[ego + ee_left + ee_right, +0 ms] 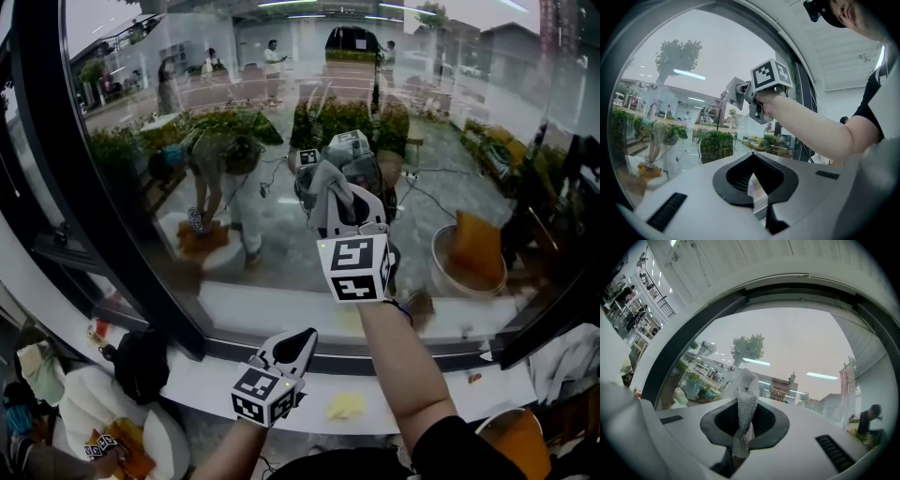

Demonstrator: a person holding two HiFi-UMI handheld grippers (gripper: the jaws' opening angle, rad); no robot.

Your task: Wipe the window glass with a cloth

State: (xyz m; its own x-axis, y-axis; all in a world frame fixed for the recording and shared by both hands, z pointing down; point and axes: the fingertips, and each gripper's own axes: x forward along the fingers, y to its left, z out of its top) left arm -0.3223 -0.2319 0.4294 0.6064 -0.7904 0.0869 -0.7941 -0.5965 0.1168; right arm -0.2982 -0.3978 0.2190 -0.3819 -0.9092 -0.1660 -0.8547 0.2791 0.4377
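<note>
The big window glass [281, 131] fills the head view. My right gripper [349, 214] is raised in front of it, shut on a grey mesh cloth [330, 190] that stands up from the jaws close to the pane. In the right gripper view the cloth [746, 404] sticks out between the closed pads of the right gripper [743, 423] toward the glass [797, 348]. My left gripper [292, 349] hangs lower, over the sill, away from the pane. Seen in its own view, the left gripper [752, 180] is shut with nothing in it, and the right gripper's marker cube [771, 75] shows above.
A black window frame [89, 197] runs down the left, and a white sill [441, 319] lies below the glass. A yellow scrap [345, 405] rests on the lower ledge. A black bag [141, 361] sits lower left, an orange basin [516, 442] lower right.
</note>
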